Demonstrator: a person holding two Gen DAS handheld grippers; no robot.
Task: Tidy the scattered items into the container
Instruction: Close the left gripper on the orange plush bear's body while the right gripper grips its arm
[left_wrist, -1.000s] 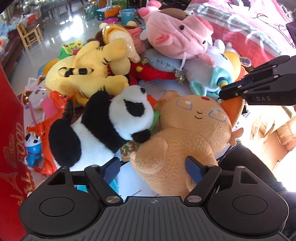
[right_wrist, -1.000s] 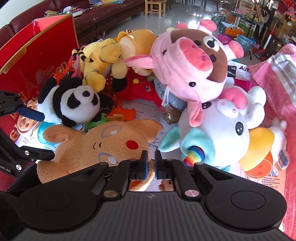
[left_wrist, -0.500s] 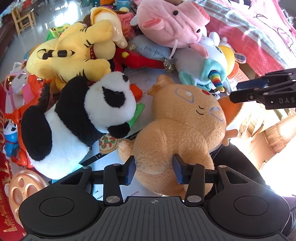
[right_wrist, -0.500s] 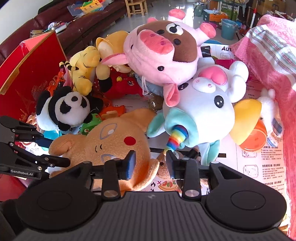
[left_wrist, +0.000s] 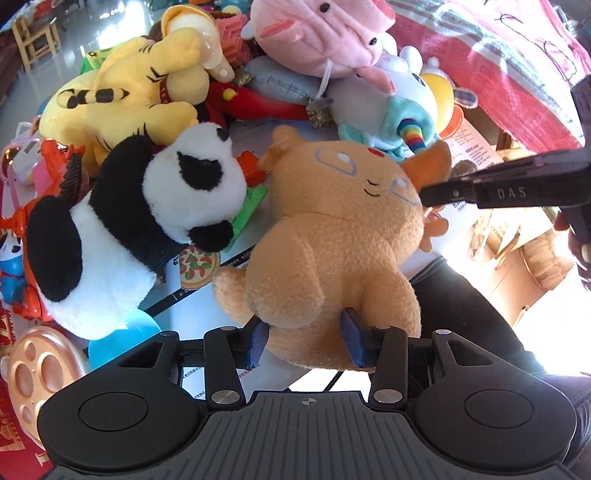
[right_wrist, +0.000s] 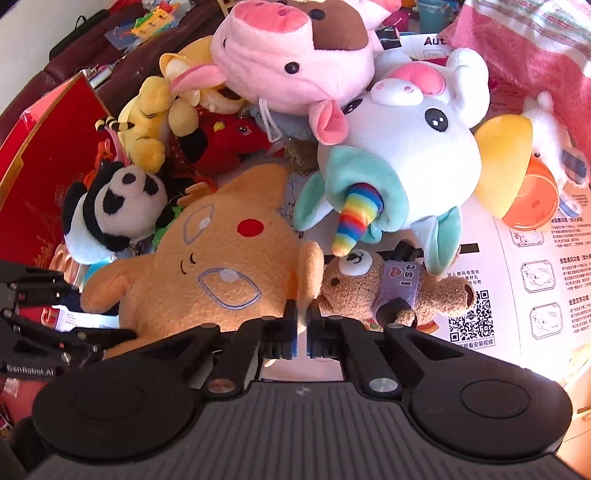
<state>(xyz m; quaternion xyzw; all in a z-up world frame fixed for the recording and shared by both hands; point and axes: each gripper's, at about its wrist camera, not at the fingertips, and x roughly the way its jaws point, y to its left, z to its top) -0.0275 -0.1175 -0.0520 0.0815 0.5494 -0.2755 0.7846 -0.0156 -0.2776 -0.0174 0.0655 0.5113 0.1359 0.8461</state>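
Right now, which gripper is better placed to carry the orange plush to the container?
Left. The left gripper has its pads clamped across the orange plush's thick lower body. The right gripper pinches only a thin ear edge of the orange plush, a weaker hold, though it could steady the head.

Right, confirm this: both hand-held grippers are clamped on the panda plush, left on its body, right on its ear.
Wrong toy. Both wrist views show the left hand-held gripper clamped on the body of the orange plush, and the right hand-held gripper on its ear. The panda plush lies beside it, ungripped.
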